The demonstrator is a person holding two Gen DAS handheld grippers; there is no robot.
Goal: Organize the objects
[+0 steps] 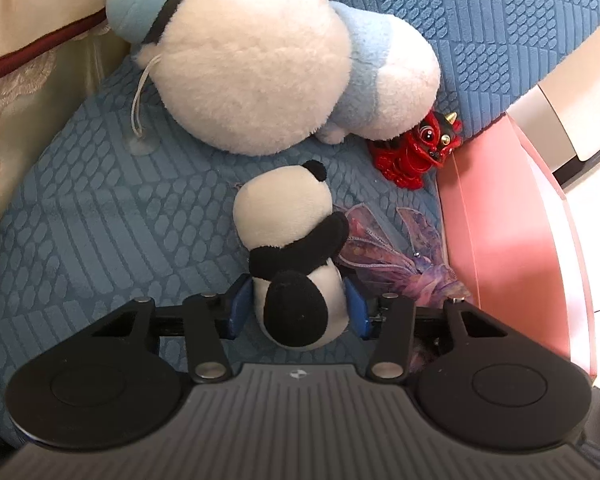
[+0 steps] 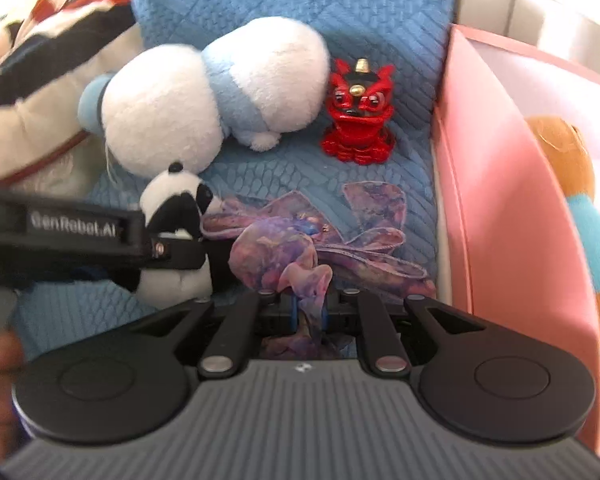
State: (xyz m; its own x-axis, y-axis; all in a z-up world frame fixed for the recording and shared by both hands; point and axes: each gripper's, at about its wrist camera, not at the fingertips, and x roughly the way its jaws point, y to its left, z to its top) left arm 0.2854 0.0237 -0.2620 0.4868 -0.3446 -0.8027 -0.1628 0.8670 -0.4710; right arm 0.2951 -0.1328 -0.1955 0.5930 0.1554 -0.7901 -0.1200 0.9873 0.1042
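My left gripper (image 1: 298,304) is shut on a small plush panda (image 1: 296,264), its blue pads pressing the panda's lower body; it also shows in the right wrist view (image 2: 176,216), held by the left gripper (image 2: 172,252). My right gripper (image 2: 310,312) is shut on a purple ribbon bow (image 2: 316,240), which lies on the blue cushion beside the panda (image 1: 384,252). A large white and light-blue plush (image 1: 260,68) (image 2: 212,100) lies behind. A red lion figurine (image 1: 418,148) (image 2: 360,116) stands next to it.
A pink box (image 1: 512,248) (image 2: 500,200) stands at the right, holding an orange plush (image 2: 572,200). The blue textured cushion (image 1: 100,220) (image 2: 280,8) covers the seat. A cream lace pillow (image 1: 20,40) and patterned fabric (image 2: 40,60) lie at the left.
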